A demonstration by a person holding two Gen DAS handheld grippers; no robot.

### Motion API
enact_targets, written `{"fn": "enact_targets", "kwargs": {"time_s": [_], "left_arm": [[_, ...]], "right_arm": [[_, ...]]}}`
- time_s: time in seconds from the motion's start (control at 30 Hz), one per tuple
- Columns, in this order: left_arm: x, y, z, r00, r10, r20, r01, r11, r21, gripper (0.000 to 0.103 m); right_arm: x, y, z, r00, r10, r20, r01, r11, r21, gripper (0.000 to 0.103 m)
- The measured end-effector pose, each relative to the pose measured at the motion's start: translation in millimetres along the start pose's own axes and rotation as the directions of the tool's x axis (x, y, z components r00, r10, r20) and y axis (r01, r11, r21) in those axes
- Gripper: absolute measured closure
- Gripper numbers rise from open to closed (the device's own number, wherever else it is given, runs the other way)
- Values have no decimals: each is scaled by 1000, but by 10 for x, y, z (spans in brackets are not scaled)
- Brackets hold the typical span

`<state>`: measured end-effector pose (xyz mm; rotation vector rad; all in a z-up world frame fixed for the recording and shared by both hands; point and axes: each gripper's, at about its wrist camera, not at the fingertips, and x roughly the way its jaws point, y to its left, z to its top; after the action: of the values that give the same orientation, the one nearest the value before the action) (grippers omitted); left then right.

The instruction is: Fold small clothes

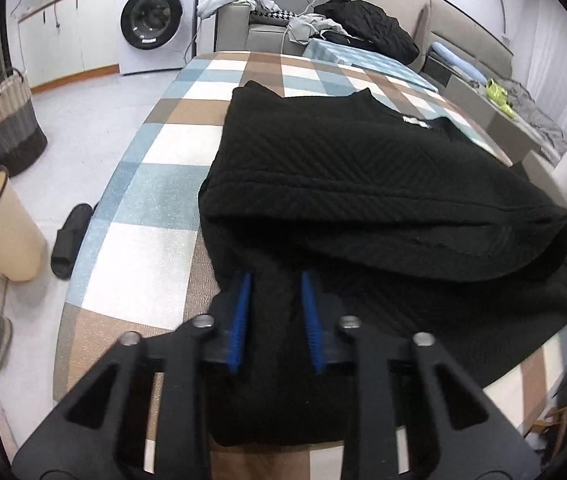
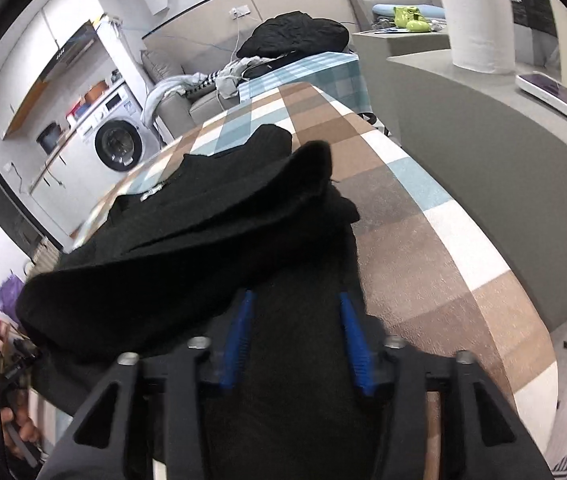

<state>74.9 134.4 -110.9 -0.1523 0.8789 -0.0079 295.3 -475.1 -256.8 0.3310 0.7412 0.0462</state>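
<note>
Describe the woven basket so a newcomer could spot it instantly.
In the left wrist view, start at the white washing machine at the back wall and follow the pale floor toward the left edge. The woven laundry basket stands there, by something purple. Its loop handles and cream-to-grey-to-dark bands distinguish it from the plain beige bin nearer the camera.

Each view is taken from just behind a gripper's blue-padded fingers, angled down and close over the black garment point(image 1: 363, 184) on the checked tablecloth point(image 1: 171, 148). The garment, cloth, washing machine point(image 1: 151, 20) and grey sofa point(image 2: 171, 68) are shared by both views.
</note>
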Motion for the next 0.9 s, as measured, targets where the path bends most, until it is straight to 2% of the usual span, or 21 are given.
{"fn": "enact_targets", "kwargs": {"time_s": [0.03, 0.1, 0.4, 0.5, 0.6, 0.63, 0.7, 0.77, 0.83, 0.9], "left_arm": [[-10, -2, 10, 1000, 3, 0, -3, 1000, 8, 85], [-24, -8, -1, 1000, 4, 2, -4, 1000, 18, 86], [-243, 31, -212, 1000, 3, 1, -3, 999, 36, 86], [-312, 90, -224, 1000, -13, -4, 13, 1000, 13, 85], [-363, 166, -187, 1000, -28, -12, 28, 999, -22, 74], [-385, 190, -176, 999, -39, -13, 38, 999, -35, 71], [-452, 258, -148, 998, -55, -1, 55, 996, -68, 51], [-531, 314, -121, 997, -65, 30, 68, 993, -94, 44], [-599, 357, -89, 995, -82, 51, 88, 990, -110, 44], [-638, 385, -39, 993, -97, 69, 105, 987, -124, 37]], "right_arm": [[10, 15, -16, 1000, -2, -1, 2, 1000, -16, 79], [13, 34, -22, 1000, -7, -3, 7, 999, -34, 81], [-73, -32, -82, 999, 12, -31, -13, 1000, -27, 82], [-94, -81, -87, 999, 28, -37, -28, 1000, -13, 82], [-120, -149, -39, 998, 52, -35, -51, 998, 37, 68], [-135, -164, -26, 998, 63, -28, -62, 997, 55, 59], [-218, -209, 6, 996, 88, 11, -88, 992, 90, 59], [-296, -231, 45, 995, 86, 50, -91, 990, 107, 58], [-361, -247, 90, 992, 98, 82, -108, 986, 128, 56], [-422, -278, 133, 988, 108, 112, -125, 979, 160, 53]]}}
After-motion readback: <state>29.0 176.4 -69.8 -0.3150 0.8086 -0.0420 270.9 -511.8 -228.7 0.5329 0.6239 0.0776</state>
